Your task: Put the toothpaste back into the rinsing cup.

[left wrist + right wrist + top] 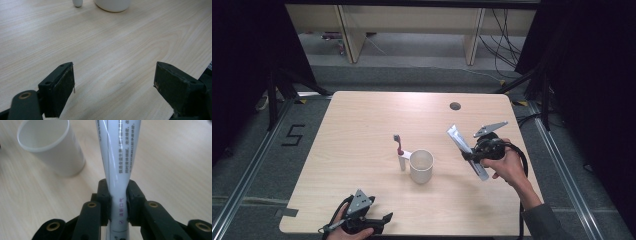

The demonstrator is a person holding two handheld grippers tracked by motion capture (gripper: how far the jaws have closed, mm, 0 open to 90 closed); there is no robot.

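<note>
A white cup (421, 165) stands near the middle of the table, also seen in the right gripper view (51, 147) and at the top of the left gripper view (112, 5). A toothbrush (400, 150) with a red neck stands upright just left of the cup. My right gripper (469, 154) is held above the table to the right of the cup, shut on a white toothpaste tube (464, 149) with printed text (119, 165). My left gripper (384, 220) rests low at the table's front edge, open with nothing between its jaws (115, 87).
The light wooden table (362, 120) has a round cable hole (455, 106) at the back right. Dark floor, metal rails and a number 5 mark (292, 135) lie to the left. Cables and cabinet legs stand behind the table.
</note>
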